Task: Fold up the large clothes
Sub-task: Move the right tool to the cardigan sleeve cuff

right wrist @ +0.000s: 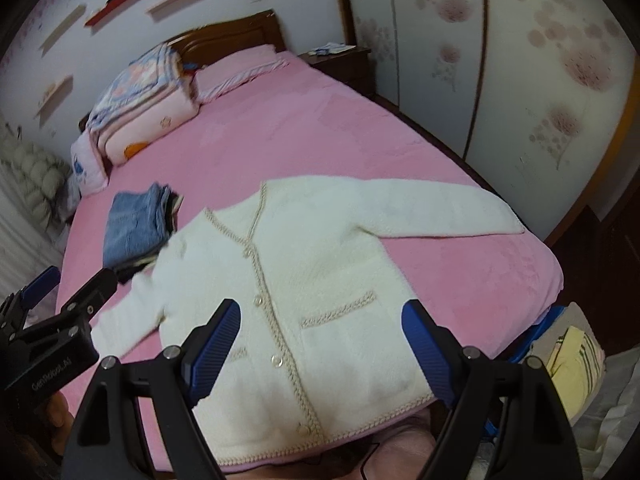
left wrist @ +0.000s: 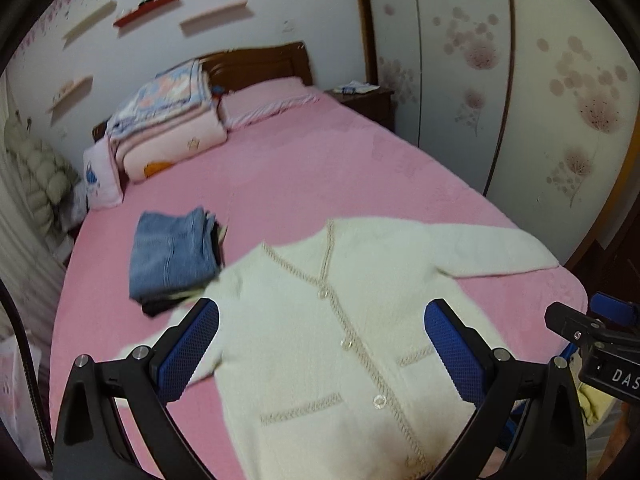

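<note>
A cream knitted cardigan (left wrist: 340,312) (right wrist: 304,264) with beige braid trim, clear buttons and two pockets lies flat and front-up on the pink bed (left wrist: 280,168) (right wrist: 280,128). One sleeve stretches out to the right, the other slants down to the left. My left gripper (left wrist: 322,340) hovers open above the cardigan's lower half, holding nothing. My right gripper (right wrist: 322,340) hangs open over the hem and right pocket, also holding nothing. Each gripper shows at the edge of the other's view: the right gripper (left wrist: 592,332) and the left gripper (right wrist: 60,300).
A folded stack topped with blue jeans (left wrist: 172,252) (right wrist: 136,228) lies left of the cardigan, touching its shoulder. Folded quilts and pillows (left wrist: 172,120) (right wrist: 140,100) sit at the headboard. A wardrobe (left wrist: 520,80) stands along the right. Clothes (right wrist: 572,368) are piled off the bed's right corner.
</note>
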Tool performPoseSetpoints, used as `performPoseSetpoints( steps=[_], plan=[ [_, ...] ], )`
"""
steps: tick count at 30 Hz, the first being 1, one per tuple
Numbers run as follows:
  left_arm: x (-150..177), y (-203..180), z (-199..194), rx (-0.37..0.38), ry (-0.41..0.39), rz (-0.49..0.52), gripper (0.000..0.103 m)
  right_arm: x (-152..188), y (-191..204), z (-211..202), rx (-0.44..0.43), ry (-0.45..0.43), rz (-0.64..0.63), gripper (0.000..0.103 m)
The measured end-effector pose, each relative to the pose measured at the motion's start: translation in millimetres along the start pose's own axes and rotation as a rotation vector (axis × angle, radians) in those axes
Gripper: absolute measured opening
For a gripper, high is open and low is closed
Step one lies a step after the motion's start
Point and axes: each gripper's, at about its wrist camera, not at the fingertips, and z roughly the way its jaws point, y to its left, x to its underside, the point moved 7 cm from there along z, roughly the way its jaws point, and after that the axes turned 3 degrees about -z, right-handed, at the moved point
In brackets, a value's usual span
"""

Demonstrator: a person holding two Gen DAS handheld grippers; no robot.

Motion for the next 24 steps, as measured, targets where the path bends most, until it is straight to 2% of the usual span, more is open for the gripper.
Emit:
performPoseSetpoints(
  steps=[5, 9, 16, 21, 24],
  plan=[
    [-45.0, -38.3, 4.7, 0.012, -0.055, 0.005, 0.102, -22.7, -46.2, 8.1, -0.009, -0.046, 0.065, 0.083],
    [-76.7, -76.0, 25.4, 0.032, -0.038, -0.006, 0.102, -45.3, -91.2, 22.1, -0.018, -0.055, 0.106, 0.083],
    [-121.0, -166.6, 89.7, 0.089, 0.029, -0.035, 0.102, -85.2, -184.2, 59.8, 0.015, -0.04, 0.154, 0.083],
    [-126.5, -237.4, 147.9, 0.108, 0.127, 0.027, 0.102, -100.4, -261.0, 112.6, 0.052, 0.032, 0.217, 0.083],
    [-123.0, -266.6, 182.2, 0.114, 0.182, 0.038, 0.102, -100.8, -303.4, 147.1, 0.059, 0.084, 0.266, 0.083]
  ],
)
